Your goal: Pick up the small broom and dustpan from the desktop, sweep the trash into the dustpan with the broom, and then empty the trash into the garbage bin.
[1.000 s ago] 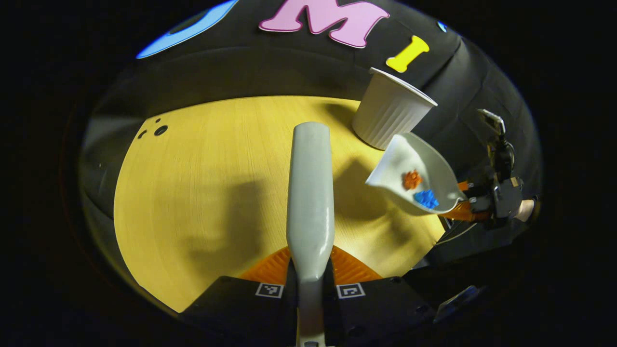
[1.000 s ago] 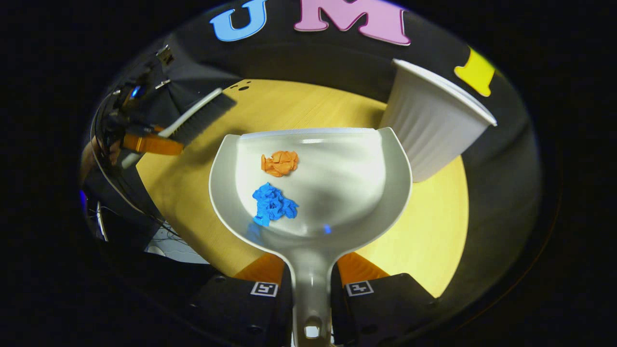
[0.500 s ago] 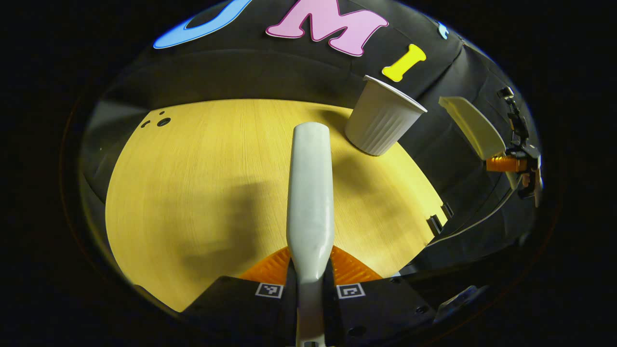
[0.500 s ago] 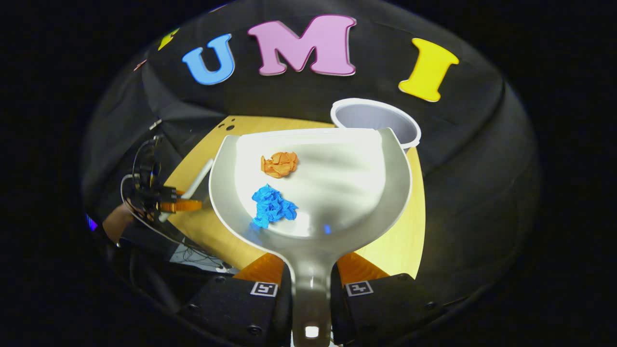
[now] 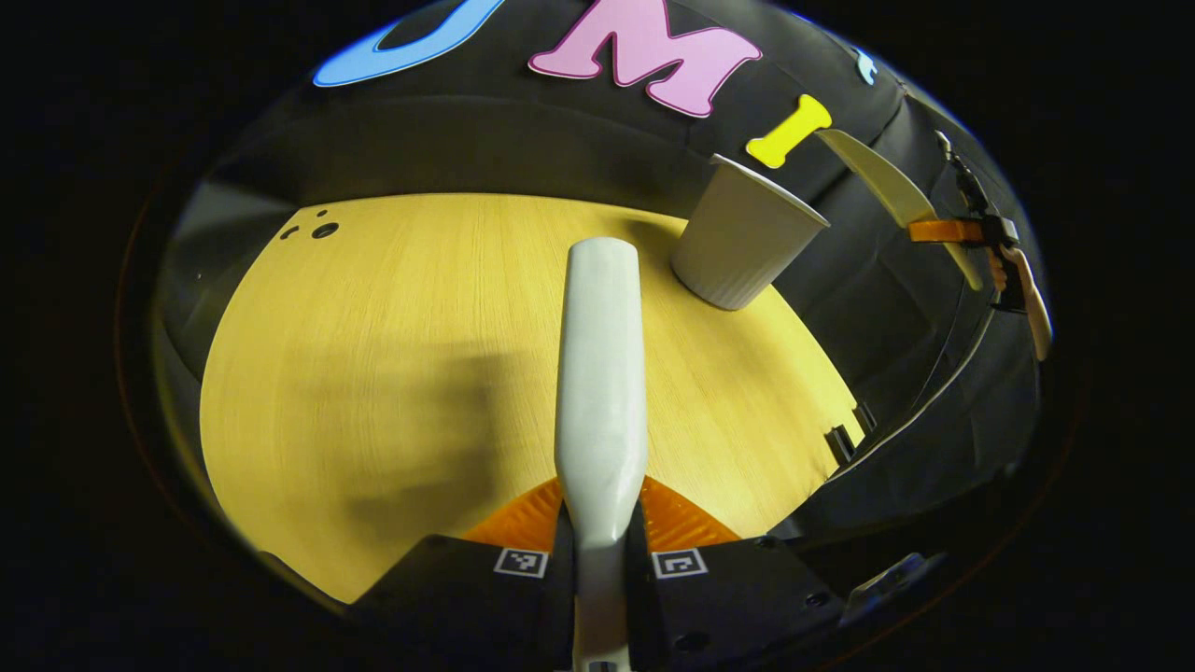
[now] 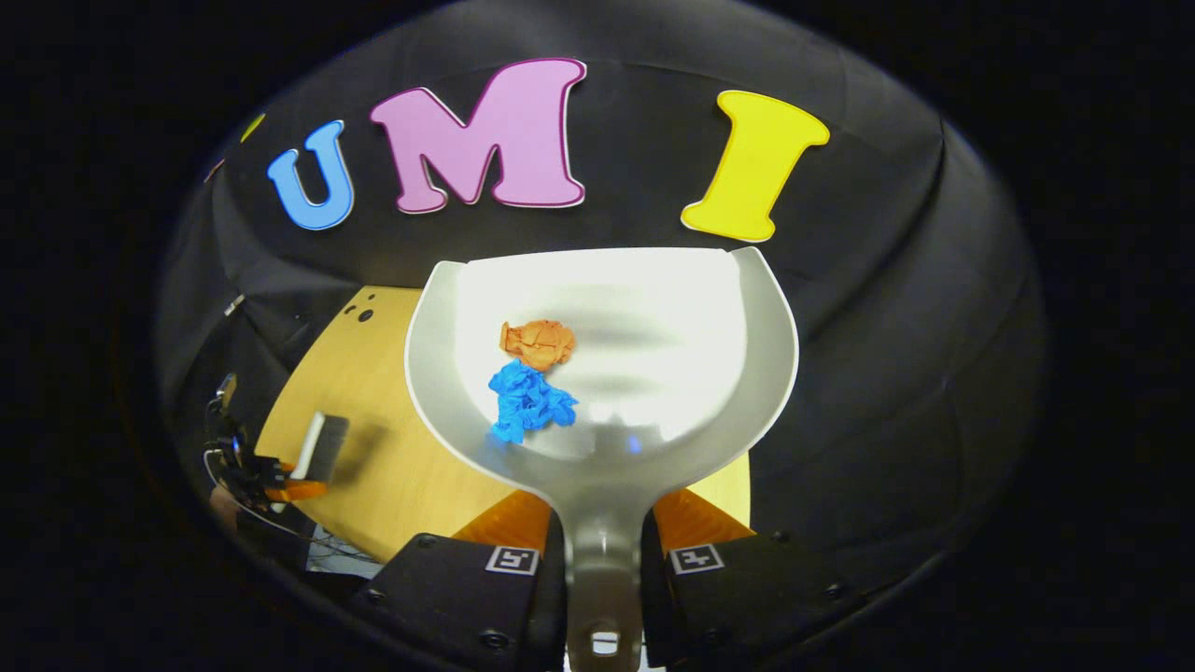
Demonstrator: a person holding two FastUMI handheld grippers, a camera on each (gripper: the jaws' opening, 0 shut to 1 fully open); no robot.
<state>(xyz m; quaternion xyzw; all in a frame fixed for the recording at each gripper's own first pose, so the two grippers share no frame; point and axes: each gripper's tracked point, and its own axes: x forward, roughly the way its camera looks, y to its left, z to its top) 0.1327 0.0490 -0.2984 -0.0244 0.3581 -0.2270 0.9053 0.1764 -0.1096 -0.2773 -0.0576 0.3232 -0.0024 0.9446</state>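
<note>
Dustpan (image 6: 653,373) handle between right fingers (image 6: 695,523) (clamped).

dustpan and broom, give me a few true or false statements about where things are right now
1. The dustpan holds an orange scrap and a blue scrap. True.
2. The two scraps lie at opposite ends of the pan. False: they lie side by side, touching or nearly so, left of the pan's middle.
3. The right gripper is shut on the dustpan's handle. True.
4. The left gripper is open with nothing in it. False: it is shut on the broom.
5. The garbage bin lies tipped over on the desktop. False: it stands upright.
6. In the left gripper view, the dustpan is held in the air, off the desktop. True.
</note>
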